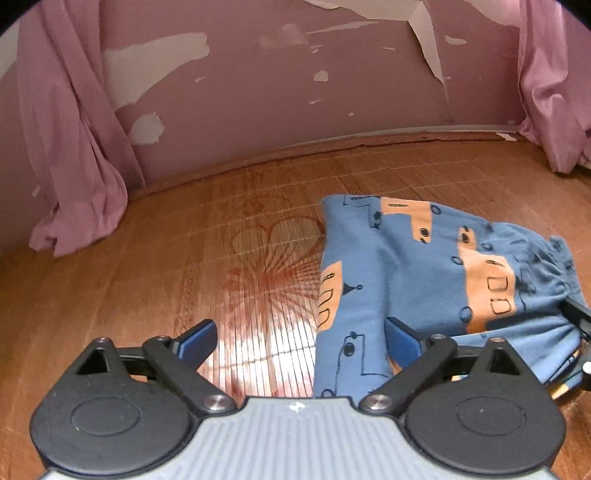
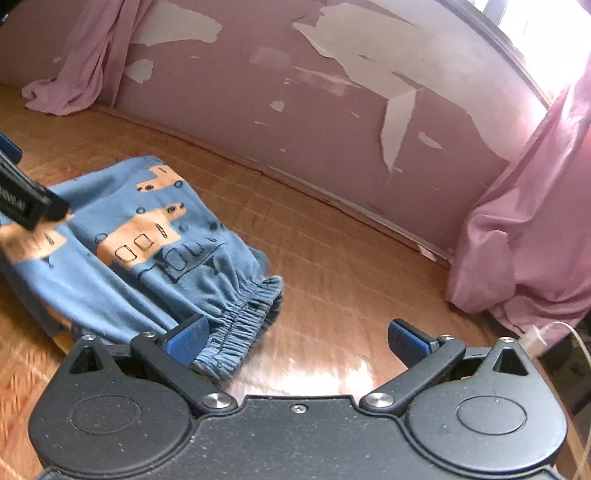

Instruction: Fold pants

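Note:
Blue pants [image 1: 417, 280] with orange bus prints lie folded on a bamboo mat [image 1: 184, 266]. In the left wrist view my left gripper [image 1: 299, 341] is open, its right finger over the cloth's near left edge and its left finger over bare mat. The right gripper's black finger shows at the far right edge [image 1: 578, 317], against the gathered waistband. In the right wrist view the pants [image 2: 147, 240] lie at left, elastic waistband [image 2: 243, 321] nearest. My right gripper [image 2: 297, 341] is open, its left pad over the waistband. The left gripper [image 2: 26, 203] reaches in from the left.
A pink wall with peeling paint [image 1: 295, 92] runs behind the mat. Pink curtains hang at the left [image 1: 77, 177] and right [image 2: 524, 221], pooling on the mat. A bright window [image 2: 546, 33] is at upper right, and a thin white cable [image 2: 554, 332] lies by the right curtain.

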Action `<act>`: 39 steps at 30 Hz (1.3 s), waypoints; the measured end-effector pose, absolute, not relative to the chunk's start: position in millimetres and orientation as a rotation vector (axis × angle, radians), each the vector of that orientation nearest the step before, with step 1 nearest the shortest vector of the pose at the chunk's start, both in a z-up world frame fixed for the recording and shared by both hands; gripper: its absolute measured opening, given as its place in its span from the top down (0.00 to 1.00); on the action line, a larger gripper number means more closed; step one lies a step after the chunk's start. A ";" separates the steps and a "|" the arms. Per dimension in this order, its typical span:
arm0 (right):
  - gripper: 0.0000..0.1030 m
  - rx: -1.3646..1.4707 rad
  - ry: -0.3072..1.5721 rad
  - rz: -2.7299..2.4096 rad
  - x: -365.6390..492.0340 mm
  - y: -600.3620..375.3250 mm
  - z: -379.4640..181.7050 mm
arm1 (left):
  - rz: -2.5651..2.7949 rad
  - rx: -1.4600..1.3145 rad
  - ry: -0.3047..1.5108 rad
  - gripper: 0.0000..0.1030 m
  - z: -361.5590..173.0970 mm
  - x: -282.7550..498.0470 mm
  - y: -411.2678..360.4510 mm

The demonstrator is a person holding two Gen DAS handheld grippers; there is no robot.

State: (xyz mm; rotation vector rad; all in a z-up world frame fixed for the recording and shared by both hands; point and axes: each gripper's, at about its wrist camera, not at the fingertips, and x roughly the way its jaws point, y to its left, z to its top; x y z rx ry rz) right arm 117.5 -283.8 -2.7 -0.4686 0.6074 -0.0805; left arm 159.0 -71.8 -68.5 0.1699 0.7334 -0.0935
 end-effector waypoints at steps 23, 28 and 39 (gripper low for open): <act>0.01 -0.487 0.595 -0.112 90.6 -275.5 3.5 | -0.078 0.171 0.778 0.03 -51.3 124.0 -59.7; 0.01 -0.481 0.509 -0.167 95.4 -278.7 17.0 | -0.073 0.168 0.782 0.02 -39.5 135.6 -59.2; 0.01 -0.535 0.451 0.060 182.4 -262.2 15.3 | -0.098 0.201 0.733 0.01 -45.7 214.2 -84.5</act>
